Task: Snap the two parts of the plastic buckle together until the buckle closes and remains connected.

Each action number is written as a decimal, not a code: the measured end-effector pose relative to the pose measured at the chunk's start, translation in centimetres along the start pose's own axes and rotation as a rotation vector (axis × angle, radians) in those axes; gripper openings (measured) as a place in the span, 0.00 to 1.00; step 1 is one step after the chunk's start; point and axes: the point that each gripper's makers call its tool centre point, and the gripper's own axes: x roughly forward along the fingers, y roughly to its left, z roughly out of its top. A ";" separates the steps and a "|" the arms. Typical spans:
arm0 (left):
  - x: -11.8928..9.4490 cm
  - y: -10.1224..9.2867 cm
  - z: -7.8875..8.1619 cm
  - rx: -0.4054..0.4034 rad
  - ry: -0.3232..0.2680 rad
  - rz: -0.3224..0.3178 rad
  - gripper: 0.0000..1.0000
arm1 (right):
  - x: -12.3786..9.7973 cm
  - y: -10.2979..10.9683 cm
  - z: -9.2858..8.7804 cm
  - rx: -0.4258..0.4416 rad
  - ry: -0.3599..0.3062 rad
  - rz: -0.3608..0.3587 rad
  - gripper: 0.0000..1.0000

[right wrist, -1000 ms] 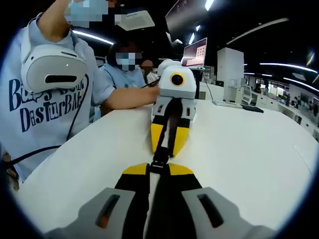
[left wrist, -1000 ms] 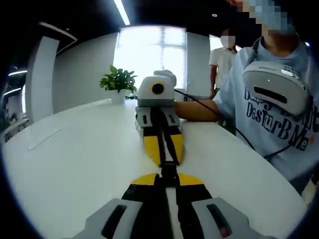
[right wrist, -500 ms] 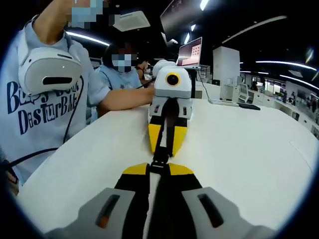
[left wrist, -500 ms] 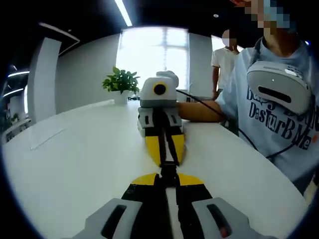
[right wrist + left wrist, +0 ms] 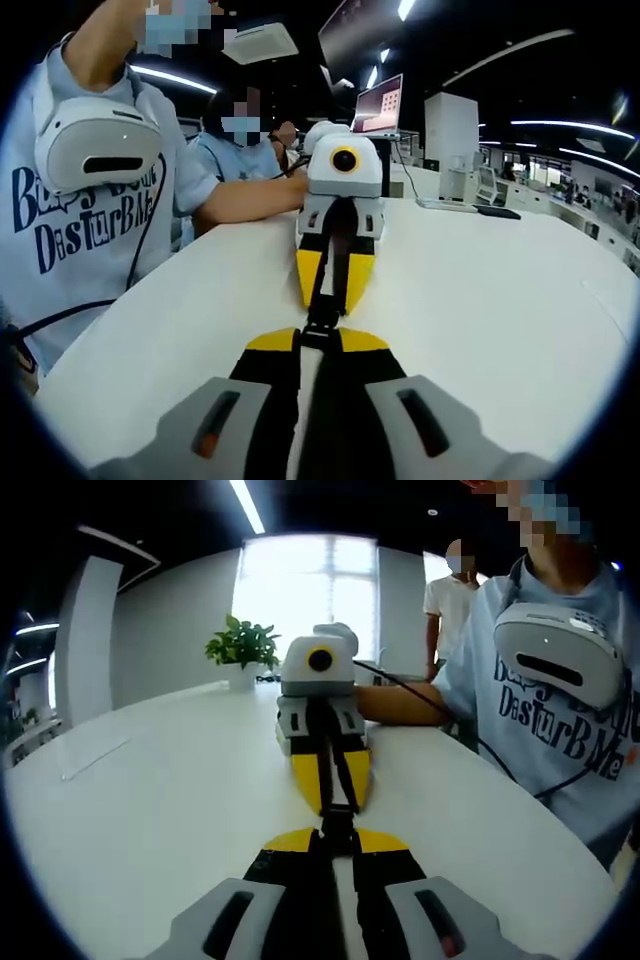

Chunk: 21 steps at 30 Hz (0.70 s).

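While both hand-held grippers face each other tip to tip above the white table (image 5: pixel 150 810), the buckle (image 5: pixel 338 825) sits between them with its straps. Left hand-held gripper (image 5: pixel 337 848): jaws closed on strap. Right hand-held gripper (image 5: pixel 320 345): jaws closed on strap. Plant (image 5: pixel 240 645) at table's far edge.

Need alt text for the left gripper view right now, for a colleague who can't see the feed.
Over a white table, the left gripper and the right gripper meet tip to tip, both shut on a black buckle between them. A potted plant stands at the far edge, and a person in a light blue shirt sits at right.
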 end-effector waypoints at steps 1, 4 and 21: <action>0.0 0.0 0.0 0.001 0.000 0.000 0.12 | 0.0 0.0 0.0 -0.001 0.000 -0.001 0.13; 0.0 0.0 0.0 0.001 -0.001 0.000 0.12 | 0.0 0.0 0.0 0.000 -0.001 -0.002 0.13; 0.2 0.1 0.1 0.007 -0.003 0.003 0.12 | 0.1 0.1 0.1 -0.004 -0.008 -0.014 0.14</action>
